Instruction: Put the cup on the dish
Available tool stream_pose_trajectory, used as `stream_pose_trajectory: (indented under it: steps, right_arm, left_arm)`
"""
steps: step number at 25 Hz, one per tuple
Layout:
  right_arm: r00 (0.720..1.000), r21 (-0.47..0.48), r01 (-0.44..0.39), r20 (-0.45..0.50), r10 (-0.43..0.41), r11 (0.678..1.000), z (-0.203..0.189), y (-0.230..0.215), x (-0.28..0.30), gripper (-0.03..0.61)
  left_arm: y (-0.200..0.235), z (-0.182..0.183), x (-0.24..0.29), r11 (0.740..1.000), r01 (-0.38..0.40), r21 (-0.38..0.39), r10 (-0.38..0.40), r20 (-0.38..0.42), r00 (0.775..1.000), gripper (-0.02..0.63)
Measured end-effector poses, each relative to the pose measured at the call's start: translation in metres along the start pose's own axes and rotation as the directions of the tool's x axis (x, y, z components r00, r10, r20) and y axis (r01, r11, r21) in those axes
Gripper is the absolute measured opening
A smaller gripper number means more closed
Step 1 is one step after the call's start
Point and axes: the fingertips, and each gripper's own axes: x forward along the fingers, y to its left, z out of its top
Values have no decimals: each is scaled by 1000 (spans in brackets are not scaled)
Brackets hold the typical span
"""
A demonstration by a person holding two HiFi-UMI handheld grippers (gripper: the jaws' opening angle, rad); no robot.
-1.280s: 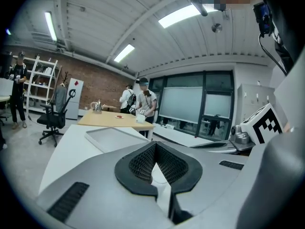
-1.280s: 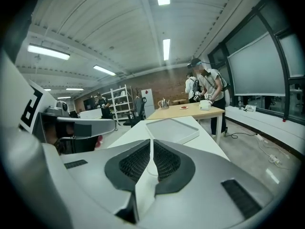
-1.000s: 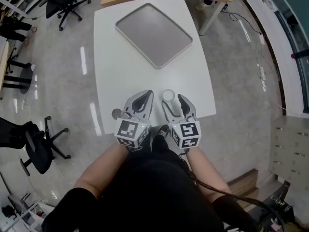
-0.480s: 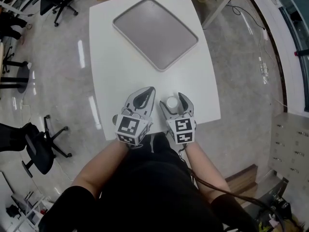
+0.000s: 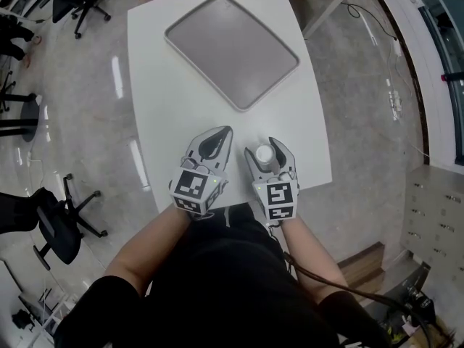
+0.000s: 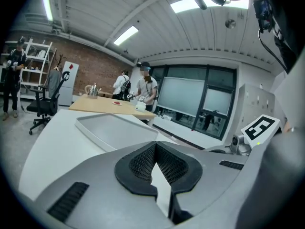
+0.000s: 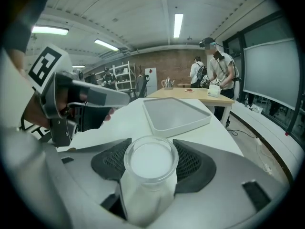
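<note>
At table (image 5: 181,100) near edge: right claw (image 5: 267,151) clamps cup (image 7: 151,163); left claw (image 5: 220,133) closed, empty

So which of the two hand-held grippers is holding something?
The right hand-held gripper: the small whitish glass cup sits clamped between its jaws. The left hand-held gripper has its jaws closed with nothing between them.

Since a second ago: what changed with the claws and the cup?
The right claw moved forward around the cup and closed on it. A second ago its jaws stood open just behind the cup. Unchanged: the left claw is shut and empty beside it, the cup is near the front edge of the table, and the tray lies empty at the far end.
</note>
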Motion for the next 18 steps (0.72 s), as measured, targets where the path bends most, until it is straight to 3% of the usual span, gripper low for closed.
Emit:
stream_pose_trajectory:
  steps: [10, 18]
  right_arm:
    - [995, -32, 15, 98, -11, 999, 84, -31, 41, 276]
    - [994, -41, 0, 105, 4, 999, 112, -43, 102, 276]
  left_arm:
    - [31, 26, 7, 999, -39, 1, 38, 47, 998, 5]
    - [55, 37, 18, 998, -61, 1, 61, 73, 995, 5]
